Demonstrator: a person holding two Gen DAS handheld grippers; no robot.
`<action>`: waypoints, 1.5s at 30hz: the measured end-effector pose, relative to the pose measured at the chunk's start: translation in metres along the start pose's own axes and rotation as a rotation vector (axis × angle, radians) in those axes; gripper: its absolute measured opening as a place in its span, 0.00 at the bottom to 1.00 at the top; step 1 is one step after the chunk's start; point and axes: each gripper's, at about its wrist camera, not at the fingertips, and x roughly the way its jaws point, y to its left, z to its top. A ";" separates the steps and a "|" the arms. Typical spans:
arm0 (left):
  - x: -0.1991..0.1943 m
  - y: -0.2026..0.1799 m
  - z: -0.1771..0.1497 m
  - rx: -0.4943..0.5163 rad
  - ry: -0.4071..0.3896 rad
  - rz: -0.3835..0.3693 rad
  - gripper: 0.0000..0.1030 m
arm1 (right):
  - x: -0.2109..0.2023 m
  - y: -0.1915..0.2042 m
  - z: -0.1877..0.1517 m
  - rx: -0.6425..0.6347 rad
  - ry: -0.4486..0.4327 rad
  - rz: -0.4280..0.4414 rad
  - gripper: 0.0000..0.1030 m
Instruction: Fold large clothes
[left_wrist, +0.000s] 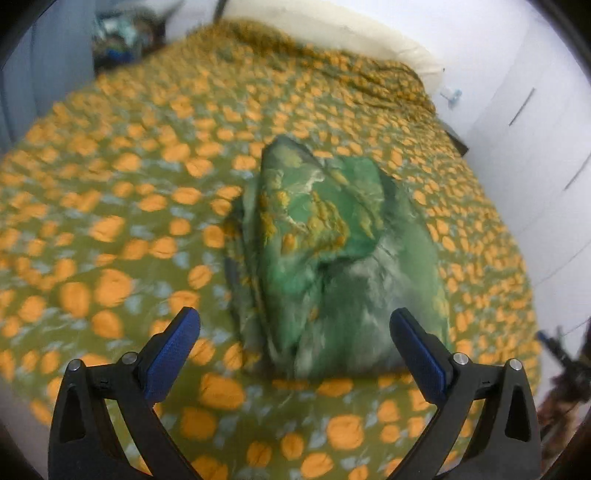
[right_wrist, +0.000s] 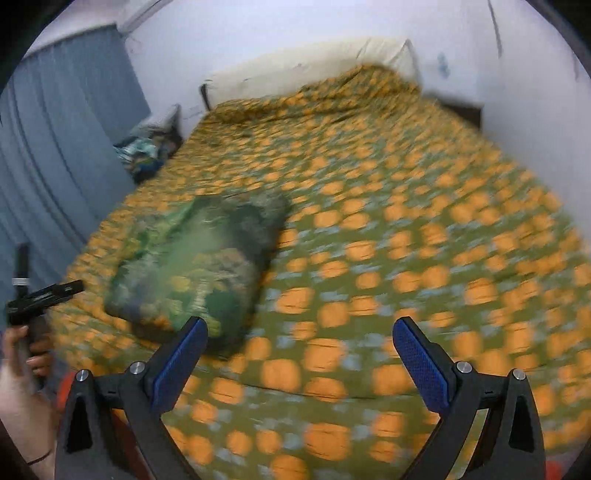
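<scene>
Patterned bedspread (left_wrist: 110, 229), one folded green garment (left_wrist: 325, 236), two grippers, jaws apart

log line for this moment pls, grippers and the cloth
left hand-held gripper: open, empty | right hand-held gripper: open, empty | folded green patterned garment: lying on green bedspread with orange spots, untouched | views blurred
</scene>
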 end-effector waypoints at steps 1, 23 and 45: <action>0.017 0.005 0.005 -0.010 0.030 -0.003 0.99 | 0.018 -0.001 0.004 0.037 0.009 0.088 0.97; 0.159 0.049 -0.026 -0.115 0.282 -0.261 0.96 | 0.268 0.060 -0.005 0.067 0.366 0.356 0.84; 0.072 -0.101 0.049 0.256 -0.054 -0.071 0.55 | 0.161 0.127 0.061 -0.426 -0.074 0.128 0.68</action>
